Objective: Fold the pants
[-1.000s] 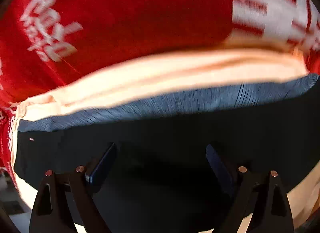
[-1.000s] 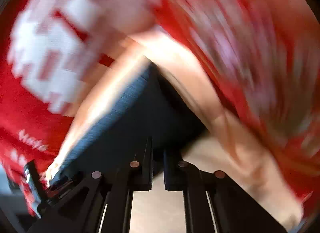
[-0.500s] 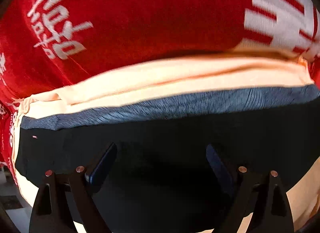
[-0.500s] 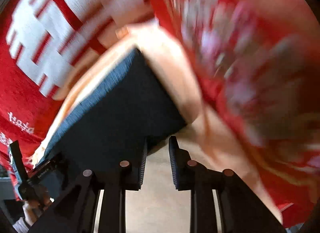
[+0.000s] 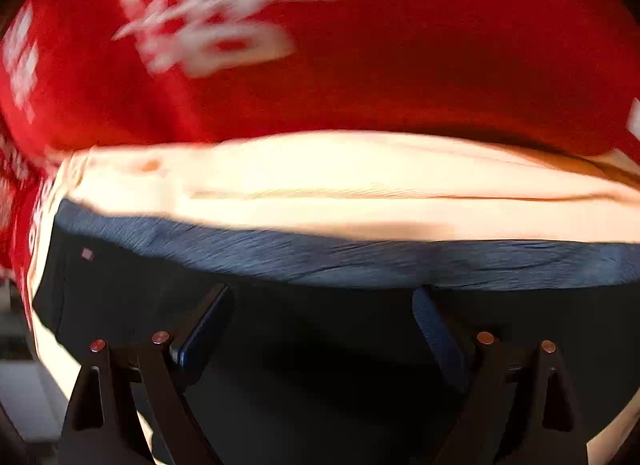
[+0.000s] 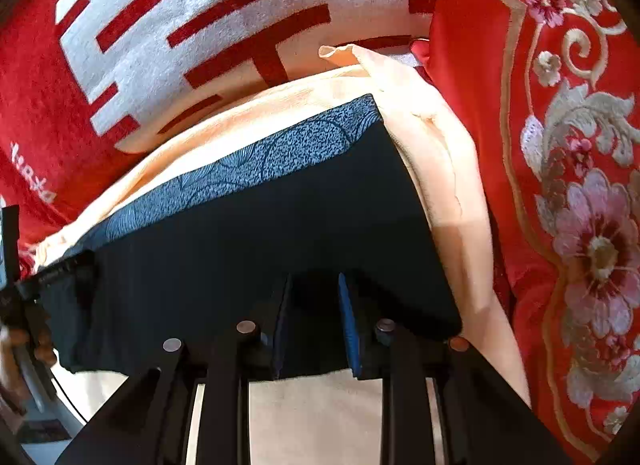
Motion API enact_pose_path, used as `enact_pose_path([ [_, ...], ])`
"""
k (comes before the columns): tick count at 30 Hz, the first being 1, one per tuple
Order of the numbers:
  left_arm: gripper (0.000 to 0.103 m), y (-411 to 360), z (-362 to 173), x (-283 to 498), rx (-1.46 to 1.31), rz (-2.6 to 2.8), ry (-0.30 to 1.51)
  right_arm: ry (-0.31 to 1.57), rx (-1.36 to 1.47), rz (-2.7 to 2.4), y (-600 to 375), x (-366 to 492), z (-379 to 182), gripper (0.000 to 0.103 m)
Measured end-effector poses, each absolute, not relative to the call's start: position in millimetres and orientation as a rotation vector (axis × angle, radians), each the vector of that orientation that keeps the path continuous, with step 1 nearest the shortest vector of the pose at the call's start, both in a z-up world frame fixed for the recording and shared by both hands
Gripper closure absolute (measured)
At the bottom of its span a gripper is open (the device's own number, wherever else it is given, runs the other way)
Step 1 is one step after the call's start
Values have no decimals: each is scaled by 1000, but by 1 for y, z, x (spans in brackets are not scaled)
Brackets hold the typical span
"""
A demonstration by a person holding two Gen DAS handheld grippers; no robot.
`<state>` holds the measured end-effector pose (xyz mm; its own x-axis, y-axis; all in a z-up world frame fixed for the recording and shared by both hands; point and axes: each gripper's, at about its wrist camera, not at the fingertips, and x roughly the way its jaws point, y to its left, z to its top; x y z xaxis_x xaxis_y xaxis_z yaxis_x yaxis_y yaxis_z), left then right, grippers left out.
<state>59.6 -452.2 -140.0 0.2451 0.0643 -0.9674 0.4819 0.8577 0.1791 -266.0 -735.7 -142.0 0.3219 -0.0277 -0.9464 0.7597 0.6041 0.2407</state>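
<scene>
Dark folded pants (image 5: 140, 293) with a blue patterned waistband (image 5: 360, 261) lie flat on a peach cloth (image 5: 340, 177). My left gripper (image 5: 320, 297) hangs close above them, pointing steeply down. Its jaws stand wide open and hold nothing. In the right wrist view the pants (image 6: 260, 225) fill the middle, their right corner near the bottom. My right gripper (image 6: 315, 281) stands over the pants' near edge, narrowly open. Dark fabric shows in the gap, and the pads do not press on it.
The peach cloth (image 6: 432, 145) lies on a red blanket (image 6: 40, 105) with large white characters. A red cloth with embroidered flowers (image 6: 520, 185) borders the right side. A person's hand (image 6: 16, 345) shows at the left edge.
The right gripper's jaws went from shut to slightly parted, and it sank toward the pants' near edge. The left gripper slid left along the pants and stayed wide open.
</scene>
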Motion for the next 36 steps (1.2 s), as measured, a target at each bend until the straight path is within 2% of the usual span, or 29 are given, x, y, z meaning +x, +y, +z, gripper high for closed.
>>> enact_pose_path([
  [4,11,-417,-128,62,500,-244,1323,1174,812,-639,-735,-259,-134,77],
  [7,11,-396,-120,68,454,-249,1332,1124,817,-551,-718,-241,-118,77],
  [14,11,-397,-122,96,383,-266,1282,1105,775,-356,-651,-125,-133,77],
  [16,11,-402,-133,103,432,-276,1255,1117,746,-334,-634,-95,-141,72],
  [18,11,-394,-152,114,505,-275,1243,1160,703,-334,-618,-76,-156,57],
  [20,2,-384,-158,118,472,-309,1231,1168,604,-380,-605,-71,-160,57],
  [26,2,-335,-150,137,437,-356,1312,1247,545,-477,-594,-80,-153,56],
  [32,2,-256,-137,146,409,-399,1362,1182,785,-397,-551,-104,-119,56],
  [36,2,-221,-129,143,462,-421,1364,1151,1057,-212,-491,-112,-127,56],
])
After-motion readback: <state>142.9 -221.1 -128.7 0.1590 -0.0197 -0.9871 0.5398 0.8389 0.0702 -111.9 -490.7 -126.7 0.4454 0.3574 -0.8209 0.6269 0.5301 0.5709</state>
